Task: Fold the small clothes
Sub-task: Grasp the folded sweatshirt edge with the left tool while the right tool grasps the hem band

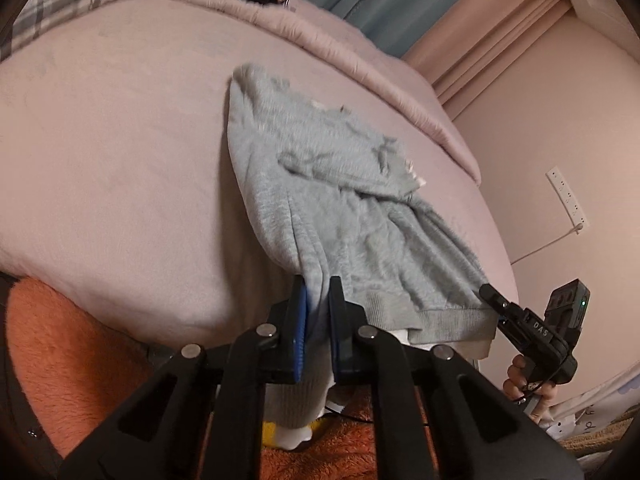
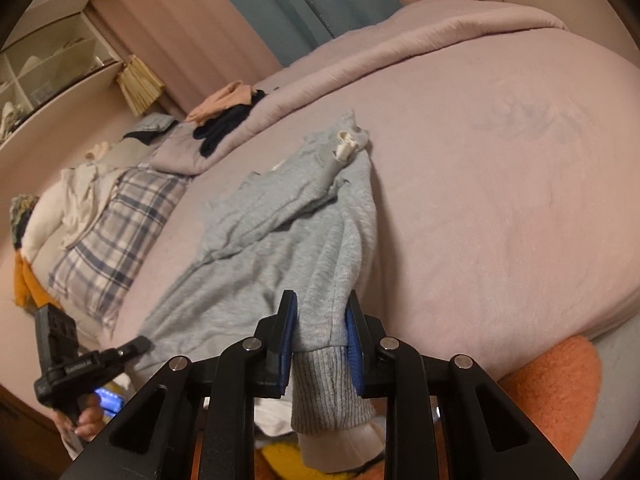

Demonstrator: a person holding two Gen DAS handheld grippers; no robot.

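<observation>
Bed [image 1: 112,152] with pink plush cover, surface smooth; grey sweatshirt [image 1: 332,200] crumpled near front edge, hem hanging off; pink duvet [image 2: 400,44] bunched along far side; dark clothes [image 2: 224,124] and peach garment [image 2: 224,100] piled on duvet; plaid pillow [image 2: 116,224] at head end, white garment [image 2: 76,196] beside it

the grey sweater [image 1: 340,208] has its near hem hidden behind the left gripper [image 1: 318,308], and its far part is smeared with blur. the plaid pillow [image 1: 60,0] is cut off by the far left edge. the dark clothes [image 2: 224,128] are too small to tell apart.
</observation>
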